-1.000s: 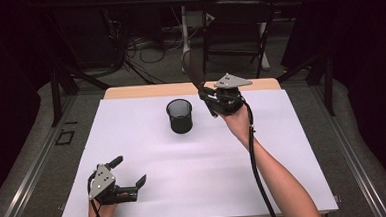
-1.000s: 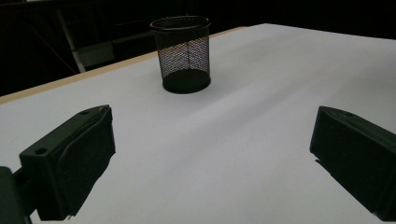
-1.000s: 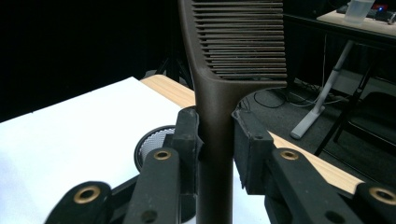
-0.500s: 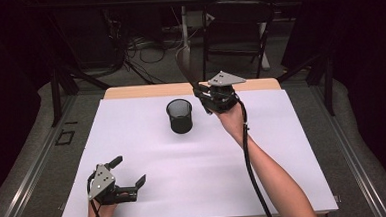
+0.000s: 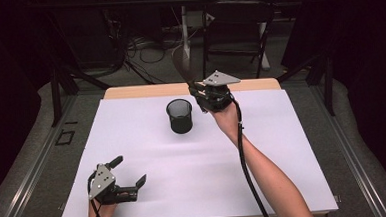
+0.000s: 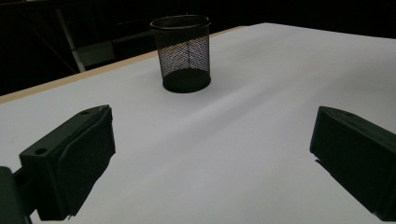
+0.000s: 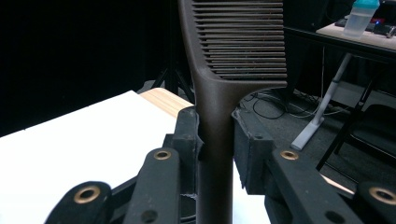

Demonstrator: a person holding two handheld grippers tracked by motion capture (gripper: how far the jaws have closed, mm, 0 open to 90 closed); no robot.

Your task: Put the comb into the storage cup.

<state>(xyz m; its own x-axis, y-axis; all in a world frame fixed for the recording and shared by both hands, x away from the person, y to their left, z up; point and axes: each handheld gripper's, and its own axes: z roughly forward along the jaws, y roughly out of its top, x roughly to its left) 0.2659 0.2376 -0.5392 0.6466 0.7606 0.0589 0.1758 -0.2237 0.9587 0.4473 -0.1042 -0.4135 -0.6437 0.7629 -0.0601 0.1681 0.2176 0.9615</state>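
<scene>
High view: comb (image 5: 182, 64) beyond table edge (image 5: 145, 91)

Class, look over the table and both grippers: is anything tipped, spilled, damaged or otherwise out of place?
Nothing stands out. The black wire-mesh cup stands upright on the white table cover. The right gripper clamps the dark brown plastic comb by its handle, teeth up. The left gripper rests open near the table's front edge.
</scene>
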